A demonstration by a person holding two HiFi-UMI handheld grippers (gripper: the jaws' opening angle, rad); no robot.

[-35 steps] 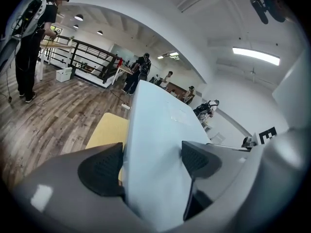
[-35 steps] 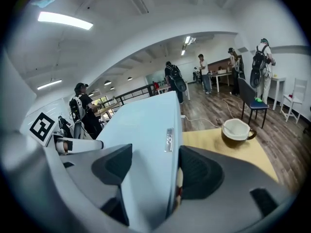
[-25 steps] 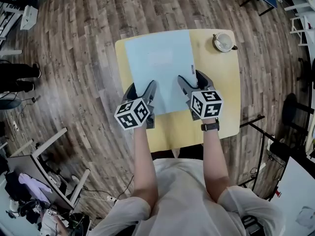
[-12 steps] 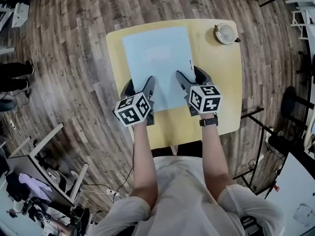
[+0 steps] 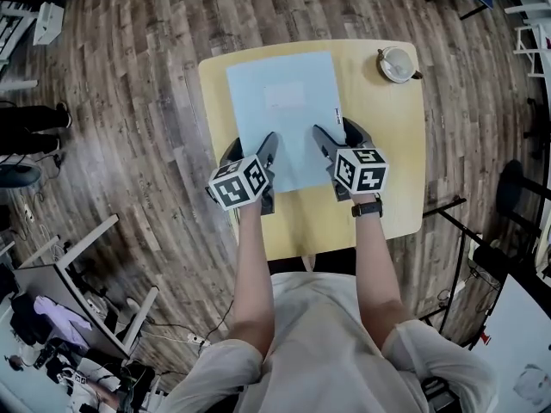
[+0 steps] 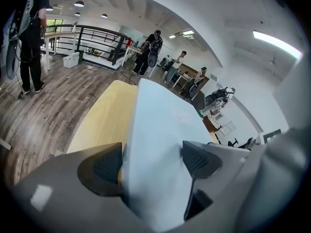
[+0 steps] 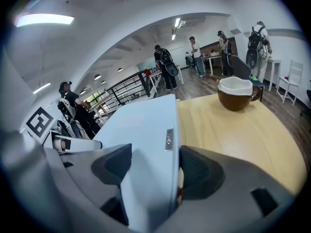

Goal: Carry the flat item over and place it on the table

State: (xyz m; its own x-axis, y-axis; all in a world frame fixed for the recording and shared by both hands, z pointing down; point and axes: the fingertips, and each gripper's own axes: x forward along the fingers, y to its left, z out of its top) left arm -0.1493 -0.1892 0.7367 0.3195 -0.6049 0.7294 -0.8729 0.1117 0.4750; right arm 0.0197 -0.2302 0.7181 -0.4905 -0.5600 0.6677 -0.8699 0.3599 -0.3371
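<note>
- Left gripper: jaws are standing well apart, straddling the near-left corner of the pale blue flat sheet. The outer jaw is sitting just off the sheet's left edge and the inner jaw is lying over its top.
- Right gripper: jaws are also apart, mirroring the left at the near-right corner. The outer pad is sitting right against the sheet's right edge, just behind a small grey tab.
- Neither gripper is visibly pinching the sheet's faces; its near end is running back into both throats.
- The sheet is lying lengthwise over the yellow table, its left edge running close to the table's left edge. By the look of it, it is resting down already, so the placement is nearly finished.
- A brown cup is standing at the far right corner, well apart from the sheet.
- Risk: if the grippers back out unevenly, a pad may drag a corner and skew the sheet toward the left edge.
- Risk: if the near end is riding on the gripper bodies, it may drop and slide when they pull away.
- Bystanders are standing on the wooden floor beyond, well clear.
</note>
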